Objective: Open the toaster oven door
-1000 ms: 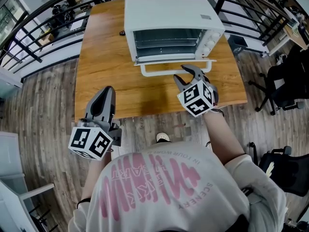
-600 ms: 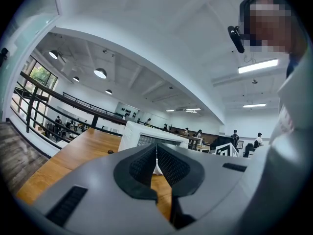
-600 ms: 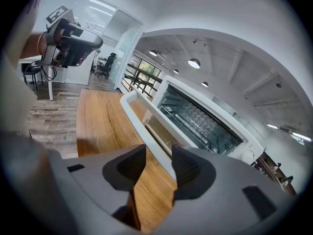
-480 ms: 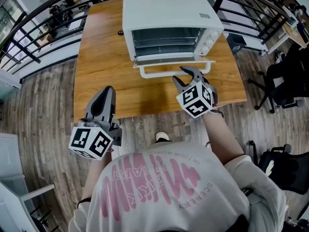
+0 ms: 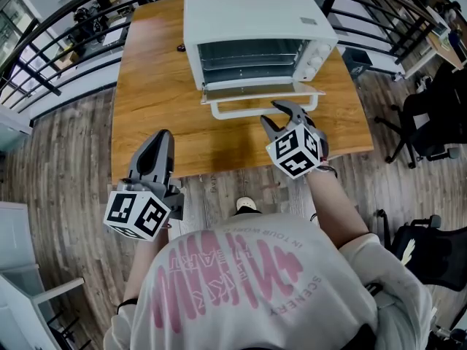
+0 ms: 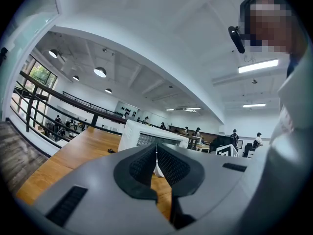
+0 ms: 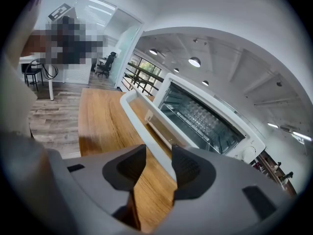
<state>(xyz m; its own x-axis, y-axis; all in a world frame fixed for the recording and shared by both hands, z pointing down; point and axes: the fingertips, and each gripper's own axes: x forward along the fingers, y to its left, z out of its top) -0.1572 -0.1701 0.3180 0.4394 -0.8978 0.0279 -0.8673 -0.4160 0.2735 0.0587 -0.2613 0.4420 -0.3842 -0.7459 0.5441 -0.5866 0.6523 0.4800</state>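
Observation:
The white toaster oven (image 5: 255,20) stands at the back of the wooden table (image 5: 153,93). Its door (image 5: 255,87) hangs down open, and the wire racks inside show. The white bar handle (image 5: 237,110) runs along the door's front edge. My right gripper (image 5: 279,114) is open, with its fingertips at the handle's right part and nothing clamped. In the right gripper view the handle (image 7: 142,119) runs just beyond the right gripper (image 7: 159,156). My left gripper (image 5: 162,137) is shut and empty, held over the table's near left edge. In its own view the left gripper (image 6: 156,153) points at the toaster oven (image 6: 146,138).
A small dark object (image 5: 180,47) lies on the table left of the oven. Black railings (image 5: 58,57) run round the table's left and back. An office chair (image 5: 430,122) stands to the right on the plank floor.
The door seems to lie slightly flatter than a second ago. Both grippers have stayed where they were.

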